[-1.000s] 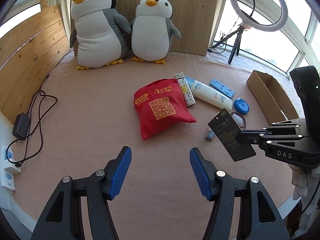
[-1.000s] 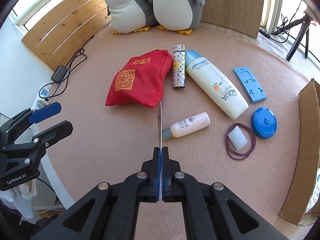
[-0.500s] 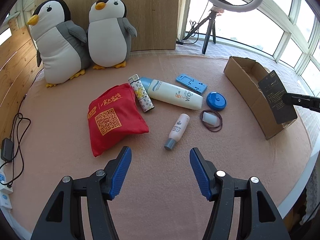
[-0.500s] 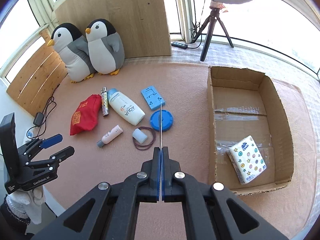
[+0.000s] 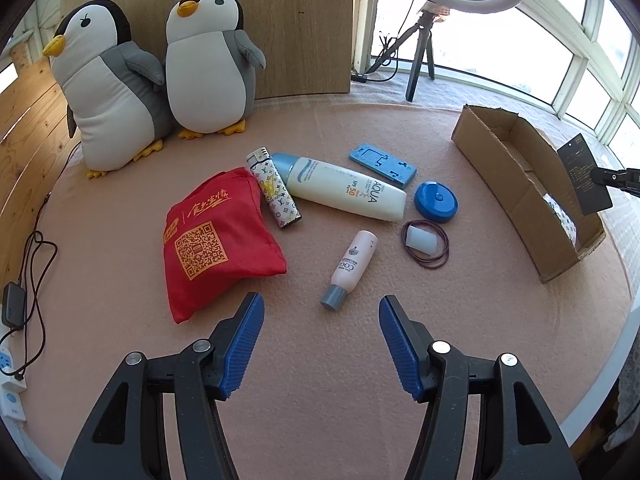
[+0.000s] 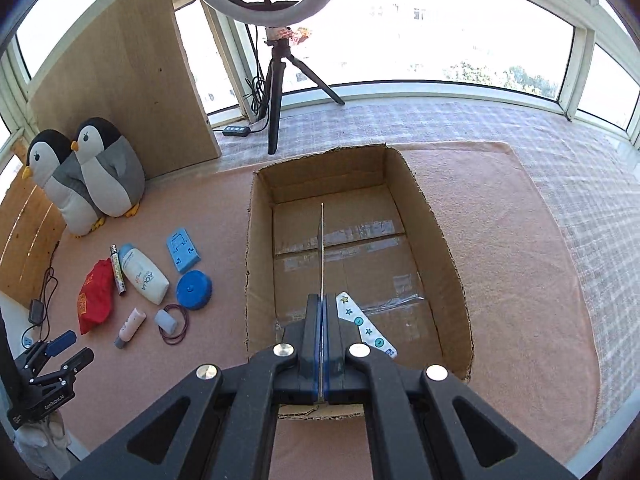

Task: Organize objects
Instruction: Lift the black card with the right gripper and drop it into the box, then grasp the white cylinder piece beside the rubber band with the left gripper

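My right gripper (image 6: 321,300) is shut on a thin black card (image 6: 321,250), seen edge-on, and holds it above the open cardboard box (image 6: 256,264). The card also shows in the left wrist view (image 5: 584,178), over the box (image 5: 516,184). A star-patterned tissue pack (image 6: 366,326) lies in the box. My left gripper (image 5: 320,334) is open and empty above the mat, near a small pink bottle (image 5: 352,266). A red bag (image 5: 216,240), patterned lighter (image 5: 274,192), sunscreen bottle (image 5: 344,190), blue holder (image 5: 382,162), blue round case (image 5: 436,202) and white cap in a hair tie (image 5: 422,240) lie on the mat.
Two penguin plush toys (image 5: 160,80) stand at the back against a wooden board (image 5: 280,20). A ring light on a tripod (image 6: 276,92) stands behind the box. A cable and charger (image 5: 16,300) lie at the left edge.
My right gripper has carried the card from beside the box to above its inside. My left gripper has shifted closer to the objects and stays open.
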A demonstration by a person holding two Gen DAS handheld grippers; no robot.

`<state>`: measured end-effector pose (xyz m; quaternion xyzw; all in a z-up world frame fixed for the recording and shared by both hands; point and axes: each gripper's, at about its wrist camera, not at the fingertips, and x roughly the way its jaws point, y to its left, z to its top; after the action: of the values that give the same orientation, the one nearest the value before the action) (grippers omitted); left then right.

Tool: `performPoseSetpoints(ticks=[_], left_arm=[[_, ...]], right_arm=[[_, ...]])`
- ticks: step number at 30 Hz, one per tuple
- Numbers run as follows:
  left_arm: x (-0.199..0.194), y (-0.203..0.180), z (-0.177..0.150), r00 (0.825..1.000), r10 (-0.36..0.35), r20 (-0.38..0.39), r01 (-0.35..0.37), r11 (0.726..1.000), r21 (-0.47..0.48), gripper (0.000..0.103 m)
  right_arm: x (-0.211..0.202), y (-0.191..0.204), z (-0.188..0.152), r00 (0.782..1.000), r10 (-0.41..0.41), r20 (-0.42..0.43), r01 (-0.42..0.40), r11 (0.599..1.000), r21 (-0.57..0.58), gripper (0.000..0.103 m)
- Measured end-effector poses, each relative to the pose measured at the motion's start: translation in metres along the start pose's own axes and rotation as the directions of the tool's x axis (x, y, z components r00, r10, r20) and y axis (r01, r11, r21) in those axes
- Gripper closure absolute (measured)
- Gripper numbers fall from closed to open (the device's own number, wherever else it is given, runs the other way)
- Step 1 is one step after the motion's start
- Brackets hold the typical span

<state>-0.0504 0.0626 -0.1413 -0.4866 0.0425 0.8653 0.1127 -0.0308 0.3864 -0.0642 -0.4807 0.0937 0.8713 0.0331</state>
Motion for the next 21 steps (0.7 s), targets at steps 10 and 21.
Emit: performPoseSetpoints(ticks=[10,21], left_arm=[[0.006,-0.002,0.004,1.0,0.01,-0.006,-0.01,1.0,0.023,0.039],[0.036,-0.034,0.039,0.997,-0.048,-0.054,0.052,0.997,0.061,0.039]], right_arm=[[0.004,-0.004,-0.002,0.999,-0.043,-0.003,0.043,0.999,-0.011,0.065],[-0.013,0.038,-0.034,0.999,-0.051,-0.012,0.05,0.996,-0.079,0.064]])
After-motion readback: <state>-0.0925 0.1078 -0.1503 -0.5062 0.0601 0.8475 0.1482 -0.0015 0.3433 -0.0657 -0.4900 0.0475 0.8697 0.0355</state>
